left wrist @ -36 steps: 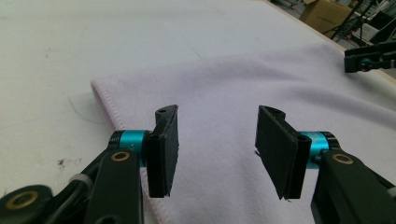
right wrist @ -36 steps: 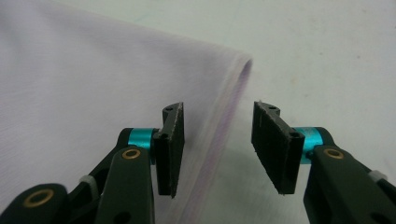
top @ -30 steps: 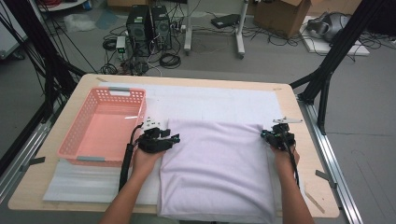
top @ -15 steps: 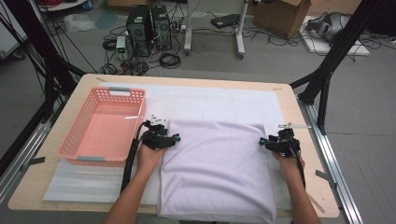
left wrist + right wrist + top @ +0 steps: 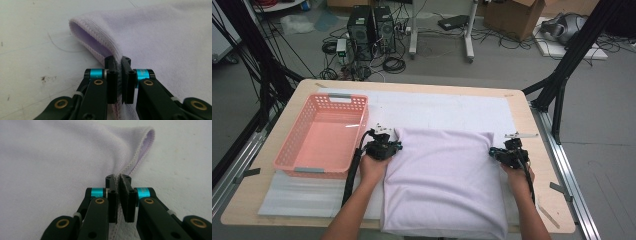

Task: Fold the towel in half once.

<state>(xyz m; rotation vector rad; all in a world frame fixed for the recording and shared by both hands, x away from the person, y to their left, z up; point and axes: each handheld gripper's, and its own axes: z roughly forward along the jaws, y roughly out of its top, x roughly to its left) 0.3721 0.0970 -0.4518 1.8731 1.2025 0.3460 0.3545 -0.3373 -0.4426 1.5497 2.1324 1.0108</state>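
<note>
Grey floor strewn with cables, two computer towers and cardboard boxes lies beyond the far edge of the wooden table [image 5: 537, 117], which carries a white mat [image 5: 437, 107] over most of its top. At the table's left side I see a pink basket [image 5: 324, 135], its long axis running from near edge to far edge, one corner close to my left gripper [image 5: 382, 146].

That left gripper sits at the left edge of the lilac towel [image 5: 444, 180], near the towel's far left corner. In the left gripper view, its jaws are closed to a thin slit on the stitched hem of the towel [image 5: 162, 37]; the cloth just beyond the jaws bulges up into an open fold that shows two layers.

The towel lies folded in the middle of the table, its far edge across the mat and its near edge reaching the table's near edge, between my two forearms.

My right gripper [image 5: 507, 152] sits at the towel's right edge, near the far right corner, level with the left one. In the right gripper view, its jaws are likewise pressed together on the hem of the towel [image 5: 50, 157], a sliver of fabric visible between the pads; the edge rises beyond them into a small lifted loop above the white mat [image 5: 185, 170].
</note>
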